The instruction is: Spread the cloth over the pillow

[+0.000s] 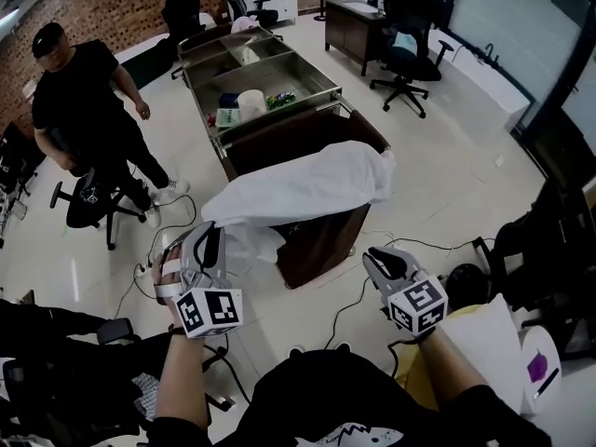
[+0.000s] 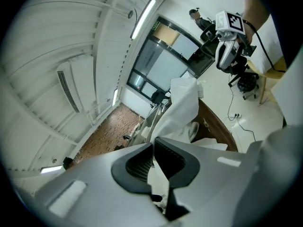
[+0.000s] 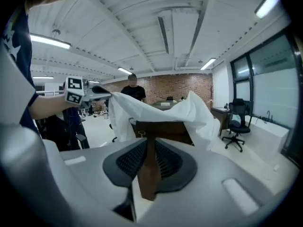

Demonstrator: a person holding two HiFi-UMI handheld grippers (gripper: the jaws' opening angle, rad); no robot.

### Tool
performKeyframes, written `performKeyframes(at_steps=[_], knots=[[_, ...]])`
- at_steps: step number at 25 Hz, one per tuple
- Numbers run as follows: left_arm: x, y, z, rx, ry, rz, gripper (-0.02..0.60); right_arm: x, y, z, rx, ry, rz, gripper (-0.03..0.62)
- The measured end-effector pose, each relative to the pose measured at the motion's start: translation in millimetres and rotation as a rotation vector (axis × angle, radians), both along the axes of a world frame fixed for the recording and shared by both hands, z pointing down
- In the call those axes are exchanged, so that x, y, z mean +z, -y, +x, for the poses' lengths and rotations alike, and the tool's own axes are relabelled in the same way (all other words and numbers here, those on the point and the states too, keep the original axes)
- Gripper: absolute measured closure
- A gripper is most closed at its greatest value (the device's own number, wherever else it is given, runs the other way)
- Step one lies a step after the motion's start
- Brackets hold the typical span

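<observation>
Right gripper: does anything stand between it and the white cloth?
Nothing visible does. The right gripper, open and empty, faces the cloth draped on the brown desk directly. The left gripper is shut on one edge of the cloth.

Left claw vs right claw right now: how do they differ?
The left claw is shut on an edge of the white cloth; the right claw stands slightly apart, empty. The left claw touches the cloth; the right claw hangs clear of it. Both point toward the draped brown wooden table.
</observation>
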State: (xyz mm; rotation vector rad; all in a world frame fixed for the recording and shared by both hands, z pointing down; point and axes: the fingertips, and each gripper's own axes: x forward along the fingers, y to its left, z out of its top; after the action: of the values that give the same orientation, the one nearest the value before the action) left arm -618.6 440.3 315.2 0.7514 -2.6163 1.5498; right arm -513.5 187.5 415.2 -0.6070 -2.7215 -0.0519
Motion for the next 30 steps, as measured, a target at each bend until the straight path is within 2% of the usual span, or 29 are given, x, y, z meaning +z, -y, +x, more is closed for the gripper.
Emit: performKeyframes(at_steps=[6,12,16,19,25,30], knots=[[-38,-13,-23,0.039,0.034,0.043,0.577,-3,3,-32,0.069,0.031,0.152,0.493],[-54,-23,-33,0.024,0.056,0.045,0.577,-6,39,-76,0.145,0.089,0.427,0.402],[-54,-27,-39,-0.019,0.044,0.054,0.577,4,74,-112,0.185,0.056,0.448,0.326],[-52,-26,-41,-0.048,0.034,0.051,0.577,6,85,-139,0.163,0.045,0.438,0.293],[-46,-23,-45,-0.098,0.022,0.036,0.577,26,88,-176,0.083,-0.028,0.501,0.293],[-41,-22,-48,-0.128,0.018,0.032,0.577,33,77,-177,0.022,-0.029,0.510,0.402]])
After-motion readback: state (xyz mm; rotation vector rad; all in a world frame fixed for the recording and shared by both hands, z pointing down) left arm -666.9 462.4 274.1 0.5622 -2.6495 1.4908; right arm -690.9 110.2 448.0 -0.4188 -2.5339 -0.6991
